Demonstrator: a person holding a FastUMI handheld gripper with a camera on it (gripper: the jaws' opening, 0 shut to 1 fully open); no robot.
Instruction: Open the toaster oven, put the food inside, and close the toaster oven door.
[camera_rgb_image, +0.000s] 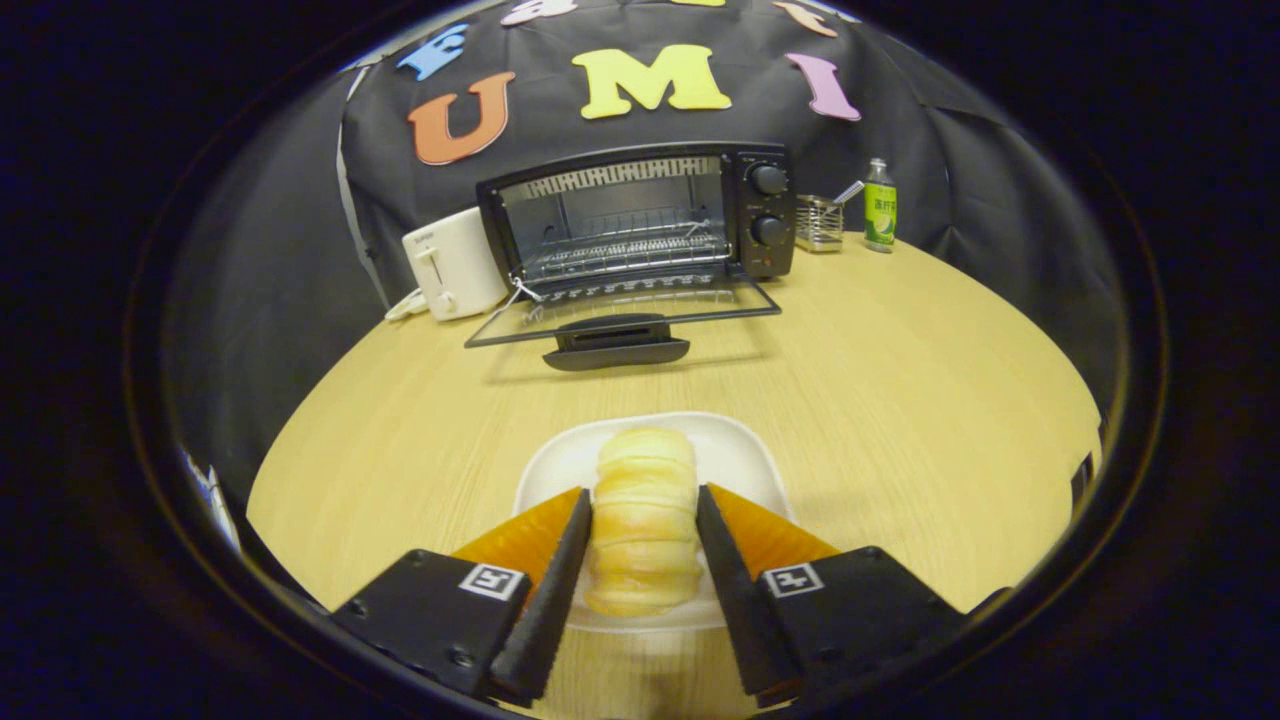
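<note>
One oven (640, 225) — one roll (645, 520) — one plate (740, 445).

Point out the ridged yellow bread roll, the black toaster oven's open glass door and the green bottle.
Ridged yellow bread roll (645, 520): gripper view, middle of its top.
Open glass door (625, 305): gripper view, the pane.
Green bottle (880, 210): gripper view, its label.

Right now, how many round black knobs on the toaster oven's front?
2. Both sit on the black toaster oven panel right of its open door: upper knob, lower knob. The gripper fingers flank the bread roll.

Toaster oven (640, 220) door open, ridged bread roll (645, 520) on plate, seemingly gripped
</note>
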